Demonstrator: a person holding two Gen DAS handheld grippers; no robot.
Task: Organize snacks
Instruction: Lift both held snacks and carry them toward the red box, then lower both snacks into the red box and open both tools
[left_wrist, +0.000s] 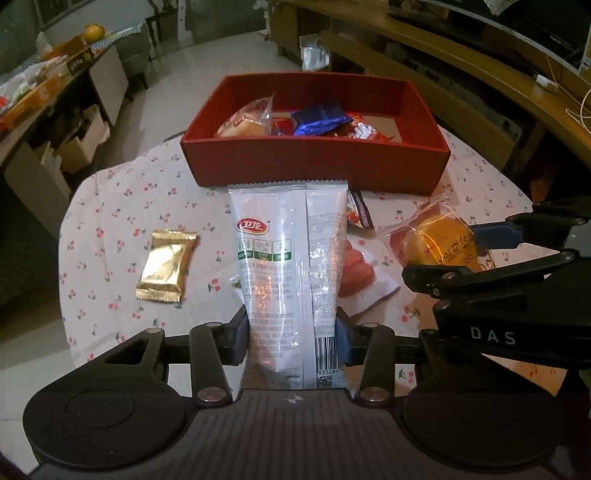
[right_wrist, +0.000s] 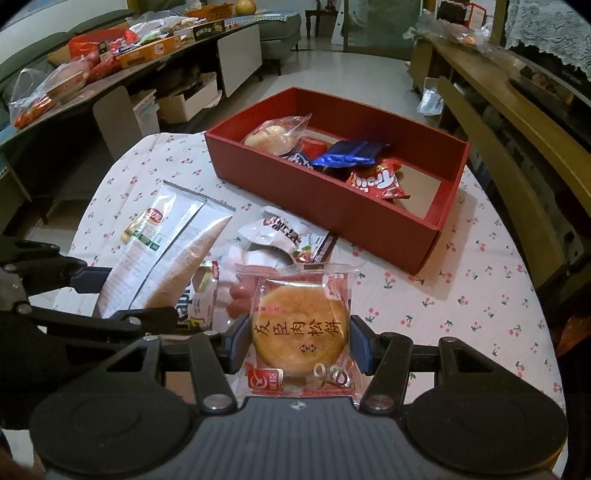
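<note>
Left gripper (left_wrist: 291, 339) jaws squeeze the long white packet (left_wrist: 290, 266) — right gripper (right_wrist: 297, 347) jaws squeeze the round cake pack (right_wrist: 300, 332), red box (right_wrist: 332, 218) at 12 o'clock.

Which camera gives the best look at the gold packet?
The left wrist view: the gold packet lies flat and unobstructed on the tablecloth, left of the held white pouch. The right wrist view does not show it.

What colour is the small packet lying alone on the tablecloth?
Gold packet, clearest in the left wrist view.
</note>
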